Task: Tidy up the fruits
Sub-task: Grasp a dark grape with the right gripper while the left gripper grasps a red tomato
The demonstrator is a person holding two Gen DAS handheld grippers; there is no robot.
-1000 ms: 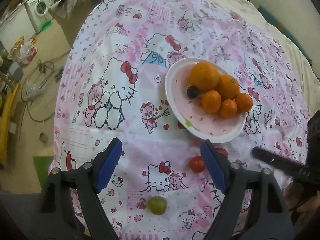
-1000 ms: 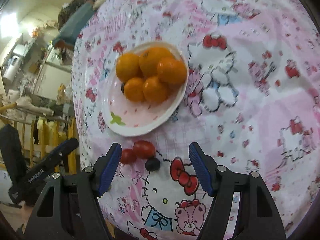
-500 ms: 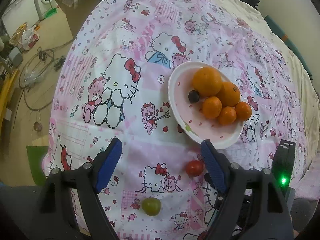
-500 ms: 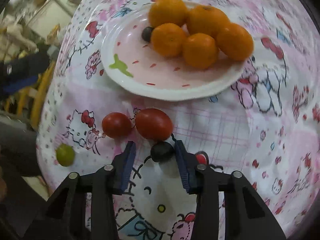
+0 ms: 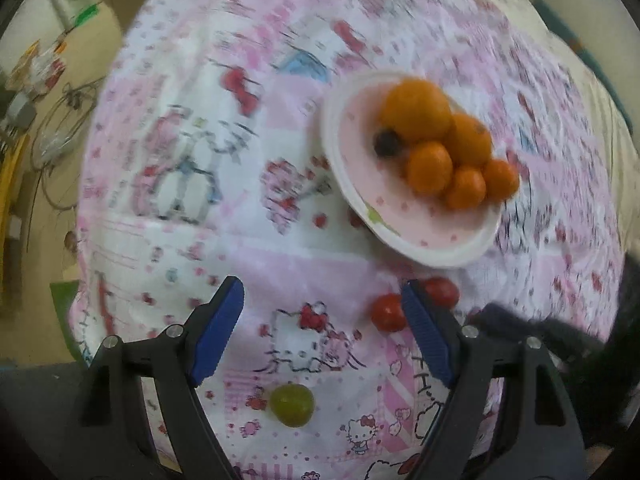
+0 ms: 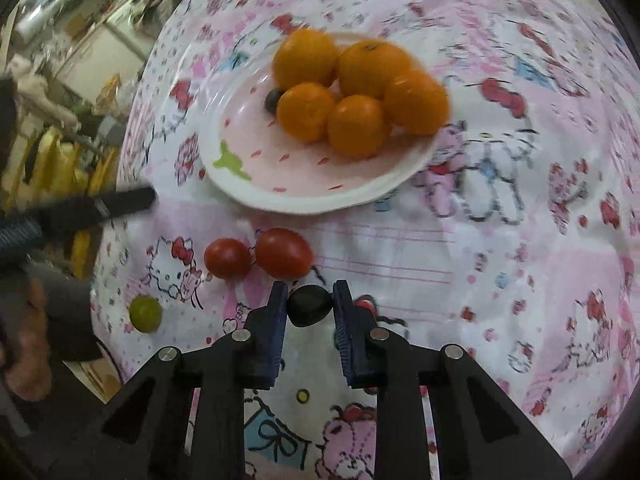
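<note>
A white and pink plate (image 6: 280, 184) (image 5: 440, 248) on the patterned cloth holds several oranges (image 6: 352, 124) (image 5: 430, 168) and a dark grape (image 6: 273, 101) (image 5: 386, 143). My right gripper (image 6: 309, 306) is shut on another dark grape (image 6: 310, 305), just in front of two red tomatoes (image 6: 283, 253) (image 6: 227, 258). A green grape (image 6: 145, 314) (image 5: 292, 399) lies to the left. My left gripper (image 5: 322, 330) is open and empty above the cloth; the tomatoes (image 5: 387, 313) lie by its right finger (image 5: 426, 332).
The Hello Kitty cloth (image 5: 200, 160) covers a round table. The other gripper's dark finger (image 6: 100, 208) shows at the left of the right wrist view. Floor clutter and cables (image 5: 52, 120) lie past the table's left edge.
My right gripper has closed on the dark grape beside the tomatoes. My left gripper has shifted slightly and stays open.
</note>
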